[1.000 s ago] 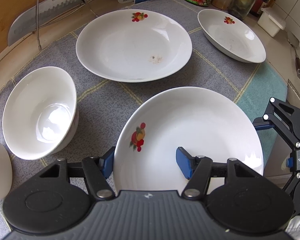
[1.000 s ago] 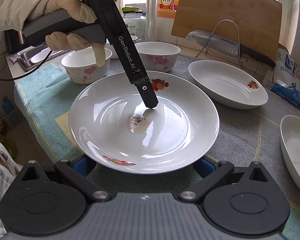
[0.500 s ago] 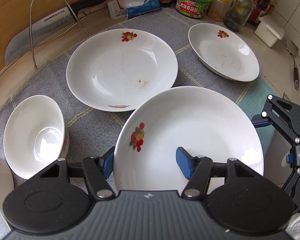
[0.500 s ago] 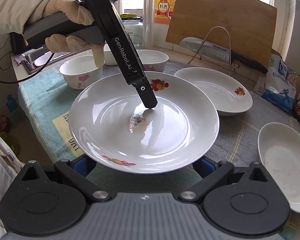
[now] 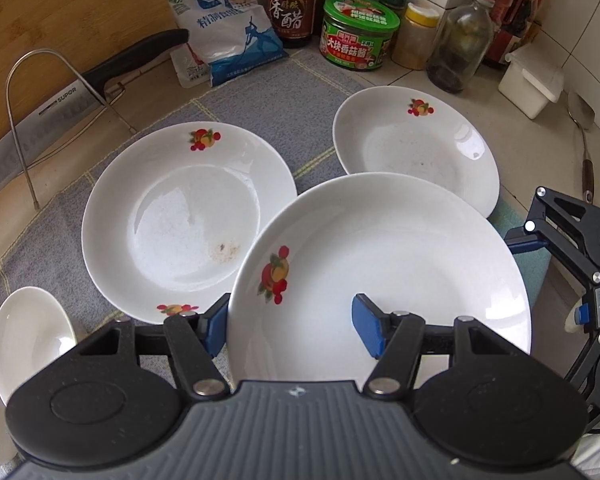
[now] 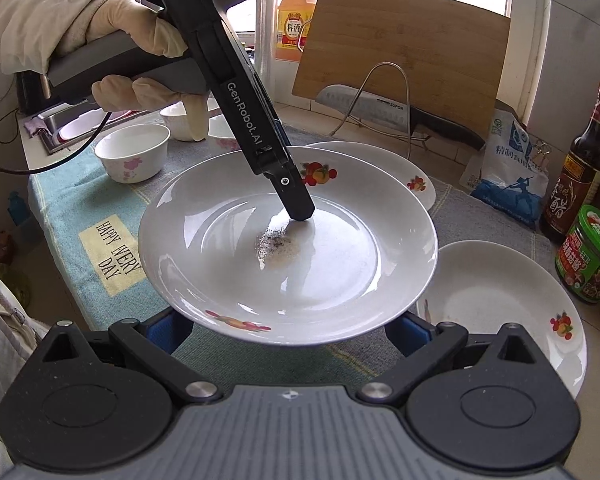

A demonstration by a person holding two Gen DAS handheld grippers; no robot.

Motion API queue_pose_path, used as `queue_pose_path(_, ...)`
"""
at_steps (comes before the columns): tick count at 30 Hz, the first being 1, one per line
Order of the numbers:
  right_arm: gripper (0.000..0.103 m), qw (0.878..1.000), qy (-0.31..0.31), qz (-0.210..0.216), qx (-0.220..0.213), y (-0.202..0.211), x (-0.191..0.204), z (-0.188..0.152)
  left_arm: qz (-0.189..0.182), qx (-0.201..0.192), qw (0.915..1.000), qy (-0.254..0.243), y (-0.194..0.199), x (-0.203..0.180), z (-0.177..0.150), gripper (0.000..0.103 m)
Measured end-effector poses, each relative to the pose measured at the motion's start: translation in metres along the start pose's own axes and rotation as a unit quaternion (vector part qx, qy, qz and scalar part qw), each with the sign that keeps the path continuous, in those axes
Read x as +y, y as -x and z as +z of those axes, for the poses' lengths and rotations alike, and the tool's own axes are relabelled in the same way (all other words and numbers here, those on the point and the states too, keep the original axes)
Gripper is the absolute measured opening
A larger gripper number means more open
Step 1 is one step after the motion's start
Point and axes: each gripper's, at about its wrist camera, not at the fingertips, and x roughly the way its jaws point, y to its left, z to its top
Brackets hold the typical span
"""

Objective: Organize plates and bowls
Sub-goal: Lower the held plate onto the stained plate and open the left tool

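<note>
Left wrist view shows the round white ceramic plate with red-and-orange fruit prints [image 5: 380, 264] lifted off the bench and pinched at its near rim by the left gripper [image 5: 290, 326]. One blue-padded finger sits inside the dish and the other is tucked under the rim outside it, so these fingers are clenched on the plate. From the right wrist view, the same plate hangs over the right gripper [image 6: 286, 330], whose fingers are spread wide with their blue pads [image 6: 168, 328] showing just beneath the plate's near edge. Nothing is squeezed between them, and I cannot tell whether they touch the underside. A dark speckled smear [image 6: 276, 244] lies in the plate's middle, just beside the left finger tip. A hand in a cream glove [image 6: 132, 40] holds the left tool's grey handle. Beyond and left of the left fingers, a second fruit-print white plate [image 5: 172, 216] lies flat on the grey checked cloth [image 5: 260, 96], its edge passing under the held plate. A smaller matching dish [image 5: 416, 152] rests beyond and to the right. A plain white bowl [image 5: 24, 340] stands to the far left of the fingers. Farther off lie a black-handled cleaver [image 5: 80, 96], a wooden chopping board [image 5: 60, 8], a blue-and-white bag [image 5: 228, 40] and a green-lidded jar [image 5: 358, 32].
</note>
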Motion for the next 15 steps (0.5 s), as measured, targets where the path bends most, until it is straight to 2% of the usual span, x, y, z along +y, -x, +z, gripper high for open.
queue_pose_path(15,0.103,0.998,-0.031,-0.062,0.006,0.029,-0.065,-0.026,-0.029,-0.013,0.9975,-0.063,-0.040,-0.044,0.074,0.062)
